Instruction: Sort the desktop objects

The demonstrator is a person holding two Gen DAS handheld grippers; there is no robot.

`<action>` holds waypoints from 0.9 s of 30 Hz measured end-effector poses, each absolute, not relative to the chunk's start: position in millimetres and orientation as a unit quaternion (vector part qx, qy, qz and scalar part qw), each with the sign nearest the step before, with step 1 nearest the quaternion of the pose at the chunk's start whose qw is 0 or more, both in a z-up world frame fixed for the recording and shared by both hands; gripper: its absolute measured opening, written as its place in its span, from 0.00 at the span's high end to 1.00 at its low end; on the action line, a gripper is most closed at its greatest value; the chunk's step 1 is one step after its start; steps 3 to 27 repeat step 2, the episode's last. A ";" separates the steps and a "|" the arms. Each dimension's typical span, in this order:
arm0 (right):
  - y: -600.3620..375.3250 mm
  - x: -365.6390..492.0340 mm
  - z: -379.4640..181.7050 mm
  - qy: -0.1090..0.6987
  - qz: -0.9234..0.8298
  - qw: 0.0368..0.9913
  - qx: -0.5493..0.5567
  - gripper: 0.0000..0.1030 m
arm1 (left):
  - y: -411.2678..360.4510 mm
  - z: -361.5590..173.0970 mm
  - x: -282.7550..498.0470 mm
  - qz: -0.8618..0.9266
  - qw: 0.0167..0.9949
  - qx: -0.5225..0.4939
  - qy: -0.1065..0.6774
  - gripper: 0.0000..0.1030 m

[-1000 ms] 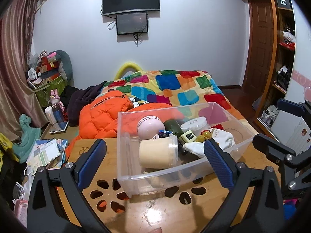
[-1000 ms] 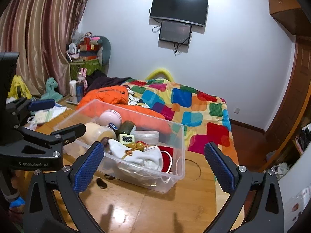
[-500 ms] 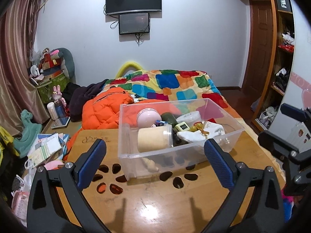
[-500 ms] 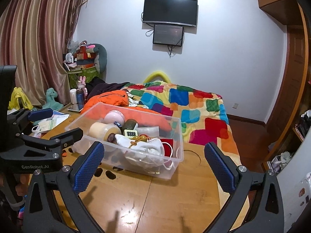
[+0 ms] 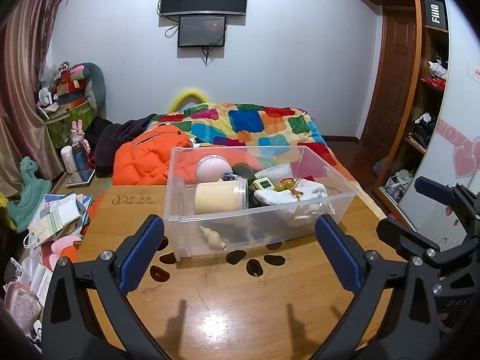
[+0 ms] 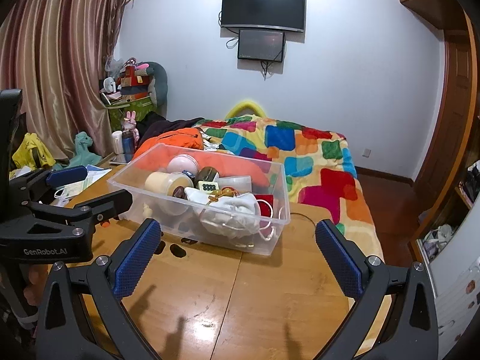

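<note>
Left wrist view shows both tools, left tool [image 5: 238,252] and right tool [image 6: 237,253], spread wide and empty short of the clear bin [image 5: 300,219] (already full), so sorting looks done or paused, and any next move calls for reaching in

A glossy wooden table [image 5: 210,306] with petal-shaped cut-outs [image 5: 255,265] bears a clear plastic bin [image 5: 210,234] of oddments.

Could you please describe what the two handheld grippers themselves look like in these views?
Both match: the left gripper and right gripper have matte black, angular frames with silver bolt heads, and each finger ends in a blue pad with a fine cross-hatched texture. White lettering, GenRobot.AI, marks the left gripper's body. No cables or sleeves are visible.
</note>
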State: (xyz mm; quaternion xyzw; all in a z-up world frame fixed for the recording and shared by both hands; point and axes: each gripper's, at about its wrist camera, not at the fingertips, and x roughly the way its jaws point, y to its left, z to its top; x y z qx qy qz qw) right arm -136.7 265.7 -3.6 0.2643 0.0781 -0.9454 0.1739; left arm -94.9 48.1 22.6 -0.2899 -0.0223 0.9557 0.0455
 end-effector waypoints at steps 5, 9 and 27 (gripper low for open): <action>266.3 -137.8 -6.7 0.073 -0.943 0.176 0.272 0.01 | 48.8 22.1 -94.1 0.955 0.041 -0.292 -0.021 0.01; 266.3 -137.8 -6.7 0.073 -0.943 0.176 0.272 0.01 | 48.8 22.1 -94.1 0.955 0.041 -0.292 -0.021 0.01; 266.3 -137.8 -6.7 0.073 -0.943 0.176 0.272 0.01 | 48.8 22.1 -94.1 0.955 0.041 -0.292 -0.021 0.01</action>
